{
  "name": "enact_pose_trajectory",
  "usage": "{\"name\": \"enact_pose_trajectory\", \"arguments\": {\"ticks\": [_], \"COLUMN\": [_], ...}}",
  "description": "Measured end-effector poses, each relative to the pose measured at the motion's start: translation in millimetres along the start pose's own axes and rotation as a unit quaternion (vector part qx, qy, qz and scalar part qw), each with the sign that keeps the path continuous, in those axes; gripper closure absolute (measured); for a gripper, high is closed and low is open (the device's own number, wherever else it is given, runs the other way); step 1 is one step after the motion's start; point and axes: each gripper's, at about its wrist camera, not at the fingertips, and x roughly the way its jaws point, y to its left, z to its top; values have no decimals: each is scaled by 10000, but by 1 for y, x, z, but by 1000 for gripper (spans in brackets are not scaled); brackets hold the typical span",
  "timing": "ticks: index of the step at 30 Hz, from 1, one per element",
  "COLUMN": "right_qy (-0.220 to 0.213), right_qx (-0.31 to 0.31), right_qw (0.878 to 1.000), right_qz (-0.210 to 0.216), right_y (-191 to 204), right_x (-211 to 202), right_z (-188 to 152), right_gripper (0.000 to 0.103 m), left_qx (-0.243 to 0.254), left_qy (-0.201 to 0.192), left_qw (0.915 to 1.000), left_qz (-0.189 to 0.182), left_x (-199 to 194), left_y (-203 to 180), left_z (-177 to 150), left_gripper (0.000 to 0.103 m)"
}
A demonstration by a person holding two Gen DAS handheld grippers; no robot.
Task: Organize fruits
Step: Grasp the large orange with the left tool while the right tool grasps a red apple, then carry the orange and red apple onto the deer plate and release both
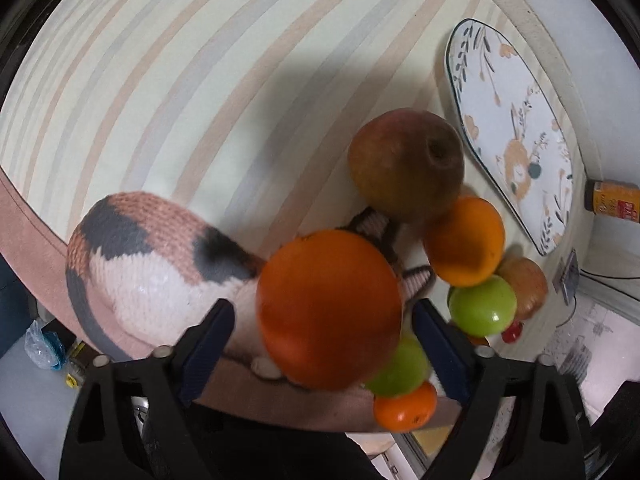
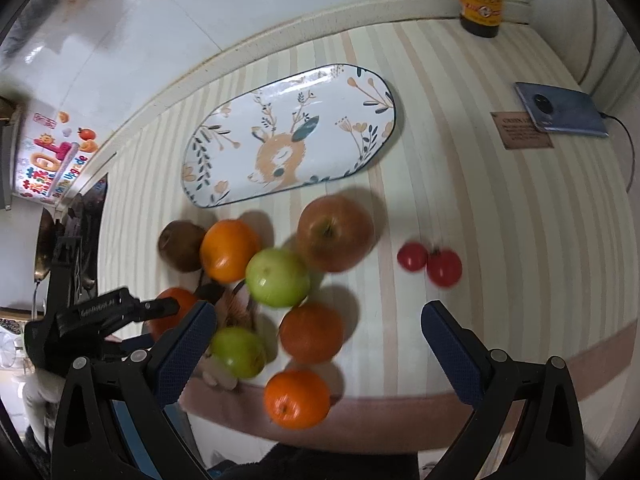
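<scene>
Left wrist view: left gripper [image 1: 324, 344] fingers spread around round orange fruit [image 1: 328, 308], grasp unclear | right gripper [image 2: 320, 344] wide open, empty | next: likely carry to oval deer-print plate [image 2: 360, 80]

Left gripper [image 1: 324, 340]: jaws spread wide, blue pads [image 1: 208, 344] apart on either side, nothing clamped; also seen from the right wrist view, low at left, black body level. Right gripper [image 2: 320, 344]: jaws spread wide, pads [image 2: 452, 352] angled outward, nothing between.
</scene>
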Motion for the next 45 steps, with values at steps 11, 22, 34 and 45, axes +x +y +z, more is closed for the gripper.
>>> {"name": "enact_pose_trajectory", "arguments": {"ticks": [11, 22, 34, 45], "right_qy": [654, 967, 738, 222], "right_qx": [589, 509, 238, 404], "right_qw": [9957, 9940, 9966, 9985], "right_qz": [275, 28, -262, 285], "right_y": [-17, -16, -9, -6], "right_x": [73, 86, 81, 22], "right_z": [46, 30, 17, 38], "right_gripper": [13, 35, 35, 35], "left_qx": [1164, 1352, 1544, 2027], "left_qy": [-702, -456, -668, -1216], "left_qw": [9848, 9851, 9808, 9713], "left_qz": [1084, 958, 988, 269], "left_x": [-5, 3, -2, -105], "left_y": [-38, -37, -43, -85], "left_z": [-7, 6, -1, -23], "left_gripper": [27, 26, 28, 28]}}
